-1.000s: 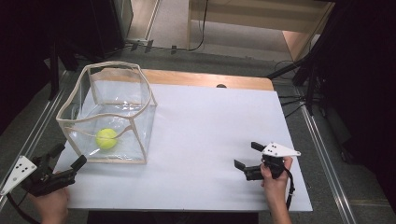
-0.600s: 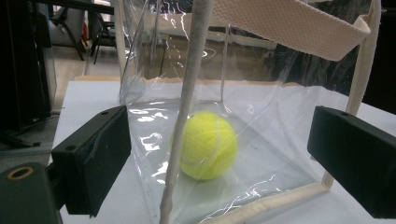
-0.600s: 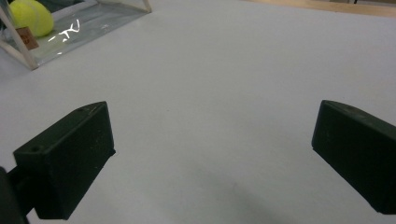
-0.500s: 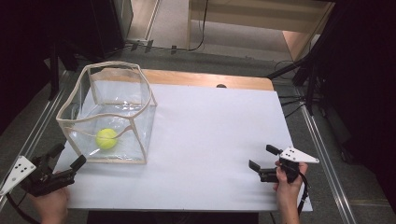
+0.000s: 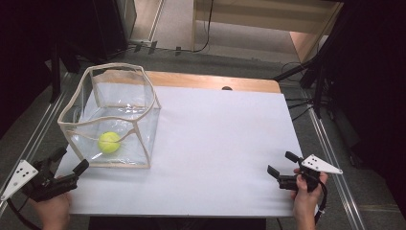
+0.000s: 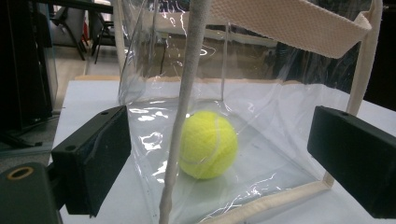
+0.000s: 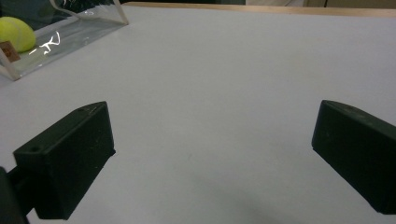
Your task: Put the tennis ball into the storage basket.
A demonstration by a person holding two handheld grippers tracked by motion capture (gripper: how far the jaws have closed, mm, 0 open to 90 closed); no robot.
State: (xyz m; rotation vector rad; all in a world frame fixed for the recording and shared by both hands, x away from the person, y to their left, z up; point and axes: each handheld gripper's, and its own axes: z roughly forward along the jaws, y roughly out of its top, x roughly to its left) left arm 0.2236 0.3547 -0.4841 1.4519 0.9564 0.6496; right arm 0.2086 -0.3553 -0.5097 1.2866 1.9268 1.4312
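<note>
A clear plastic bag (image 5: 115, 112) with cream fabric trim stands open at the table's left. Inside it, on its floor, lies a yellow-green tennis ball (image 5: 109, 142). My left gripper (image 5: 70, 161) is open at the front left corner, just short of the bag's near corner. In the left gripper view the ball (image 6: 207, 143) shows through the clear wall behind the cream corner seam (image 6: 183, 112). My right gripper (image 5: 283, 164) is open near the front right edge, low over the white table top (image 5: 225, 134). Far left in the right gripper view are the ball (image 7: 16, 33) and the bag's corner (image 7: 70, 28).
The white sheet covers a wooden table whose far edge (image 5: 210, 81) shows as a strip. A small dark spot (image 5: 227, 88) sits at that far edge. Metal rails (image 5: 330, 158) run along both sides. Dark stands and cables (image 5: 306, 72) crowd the floor beyond.
My right gripper has pulled back to the right and toward the front edge of the table. The left gripper, the bag and the ball have stayed put.
</note>
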